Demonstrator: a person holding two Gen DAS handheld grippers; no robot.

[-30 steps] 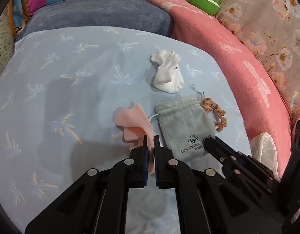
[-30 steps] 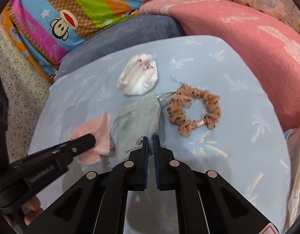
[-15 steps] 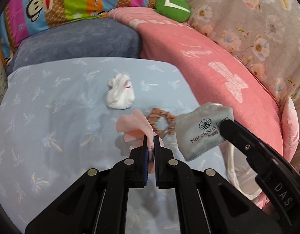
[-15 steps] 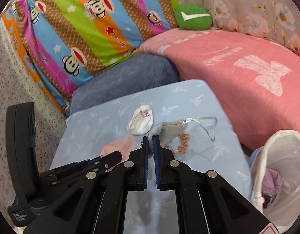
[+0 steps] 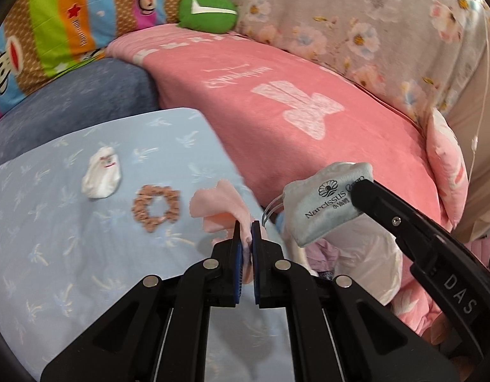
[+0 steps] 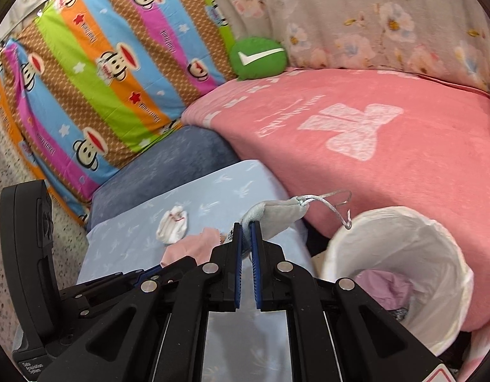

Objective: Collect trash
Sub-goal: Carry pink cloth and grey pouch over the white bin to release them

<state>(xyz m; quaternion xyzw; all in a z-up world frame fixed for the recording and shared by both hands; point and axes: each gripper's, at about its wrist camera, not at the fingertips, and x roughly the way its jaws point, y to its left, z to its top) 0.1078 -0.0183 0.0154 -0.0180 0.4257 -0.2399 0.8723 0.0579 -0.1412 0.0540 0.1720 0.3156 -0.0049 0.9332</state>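
Both grippers are matte black plastic: the left gripper [image 5: 246,234] and the right gripper [image 6: 246,234] each have two flat fingers faced with blue ribbed pads [image 5: 237,270], carried on angular linkage arms with triangular cut-outs. Round silver screws [image 6: 283,266] mark the joints, two on each side. Seen from the left camera, the right gripper's long black arm bears the pale letters "DAS" [image 5: 460,293], and the left gripper's boxy body [image 6: 25,254] carries small white print low down, too small to read.
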